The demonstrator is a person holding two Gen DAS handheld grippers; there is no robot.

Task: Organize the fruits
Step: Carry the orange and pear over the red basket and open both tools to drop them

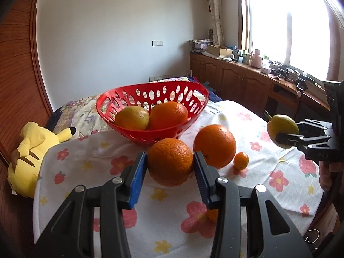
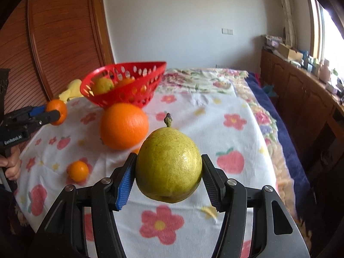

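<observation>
Left tongs (image 1: 171,164) clamped on an orange (image 1: 169,161), lifted clear of the flowered cloth (image 1: 163,219). Right tongs (image 2: 168,175) clamped on a pear (image 2: 168,165), stem up, also raised. Both probably headed for the red basket (image 1: 194,102), which already holds an orange and a yellowish fruit. A large orange (image 1: 215,145) and a small kumquat-size one (image 1: 240,160) remain on the cloth beside the basket.

A bed (image 2: 236,129) under a flower-printed white cloth (image 1: 86,165) carries a red basket (image 1: 150,137), a large orange (image 1: 215,145), a small orange (image 1: 241,160) and a yellow plush toy (image 1: 30,148)
</observation>
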